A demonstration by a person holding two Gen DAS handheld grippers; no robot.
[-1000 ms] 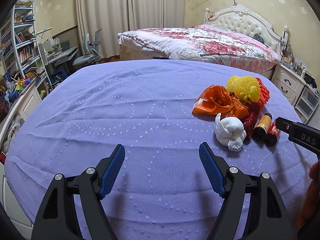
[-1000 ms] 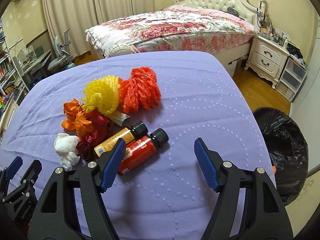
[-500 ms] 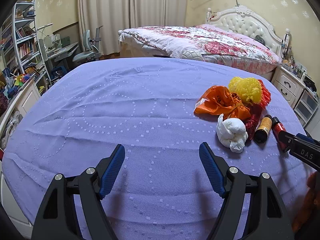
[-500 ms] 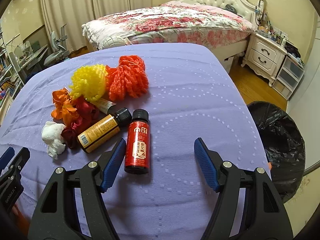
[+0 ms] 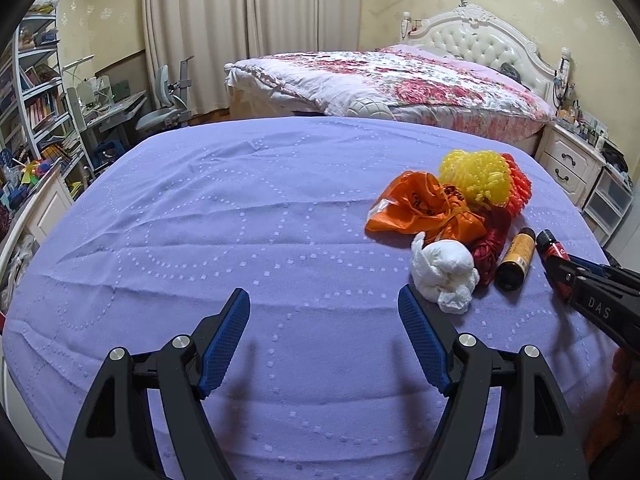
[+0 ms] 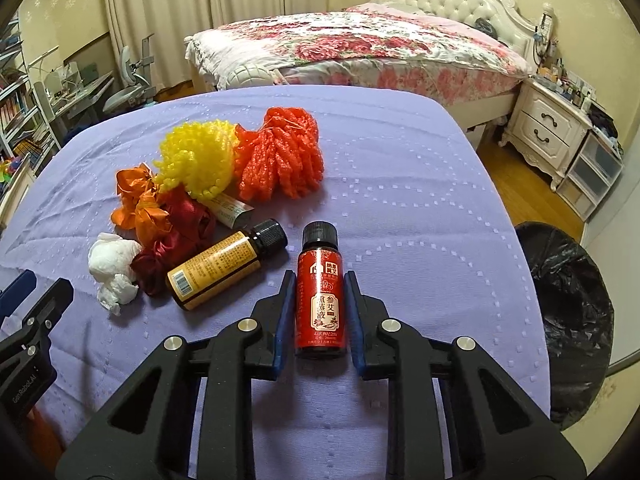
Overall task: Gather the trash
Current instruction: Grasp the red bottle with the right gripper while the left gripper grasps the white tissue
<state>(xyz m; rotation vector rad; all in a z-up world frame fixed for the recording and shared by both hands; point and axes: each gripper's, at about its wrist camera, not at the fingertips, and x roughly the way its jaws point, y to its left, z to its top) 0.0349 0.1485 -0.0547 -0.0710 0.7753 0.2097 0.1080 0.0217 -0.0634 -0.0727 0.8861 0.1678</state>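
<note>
My right gripper (image 6: 319, 280) is shut on a red bottle (image 6: 320, 300) with a black cap, lying on the purple cloth (image 6: 420, 208). Beside it lie a yellow-labelled brown bottle (image 6: 224, 266), a white tissue wad (image 6: 114, 266), dark red ribbon (image 6: 180, 236), an orange bag (image 6: 138, 200), a yellow foam net (image 6: 198, 160), an orange foam net (image 6: 284, 156) and a small tube (image 6: 234, 210). My left gripper (image 5: 324, 312) is open and empty above bare cloth, left of the tissue wad (image 5: 444, 270). The red bottle (image 5: 554, 256) and right gripper (image 5: 576, 272) show there at the right.
A bin lined with a black bag (image 6: 568, 312) stands on the floor past the table's right edge. A floral bed (image 6: 360, 48) and white nightstand (image 6: 548, 128) lie behind. Shelves and a desk (image 5: 52, 120) stand at the left.
My right gripper moved in over the red bottle and closed on it. The bottle has turned to lie along the fingers. The left gripper stayed open and nearly still.
</note>
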